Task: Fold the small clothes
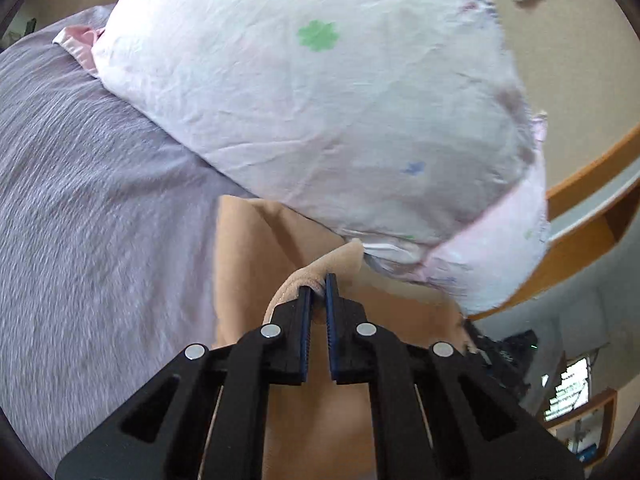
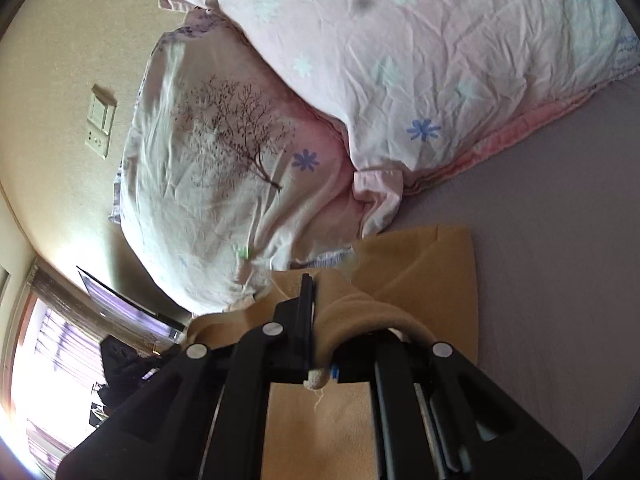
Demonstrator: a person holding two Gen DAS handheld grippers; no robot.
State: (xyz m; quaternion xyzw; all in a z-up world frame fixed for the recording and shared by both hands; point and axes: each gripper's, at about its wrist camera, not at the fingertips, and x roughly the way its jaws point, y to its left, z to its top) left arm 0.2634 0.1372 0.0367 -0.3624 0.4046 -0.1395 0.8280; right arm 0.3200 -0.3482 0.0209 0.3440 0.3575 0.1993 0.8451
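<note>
Garment: a small tan cloth (image 1: 256,248) lies on the grey-purple bed sheet (image 1: 88,184), in the lower centre of both views, its far edge just beside the pillows.
Left gripper: the left gripper (image 1: 318,286) has its jaws narrow, pinching a raised fold of the tan cloth between the tips.
Right gripper: the right gripper (image 2: 320,300) holds a thick roll of the same cloth (image 2: 432,264); the fabric drapes over one jaw and hides it, with a corner and a loose thread hanging below.
Step, as I judge: both edges are lifted, probably to carry them over for a fold.
Risk: the left grip takes only a thin bit of fabric, so a quick pull may let it slip out. The cloth wrapped around the right jaw may cling on release and spoil the fold. The white flowered pillow (image 1: 320,100) is close and could catch the edge.
Left view only: a wooden bed frame at the right.
Right view only: the tree-print pillow (image 2: 224,148), a wall switch (image 2: 100,124) and a bright window at the lower left.
</note>
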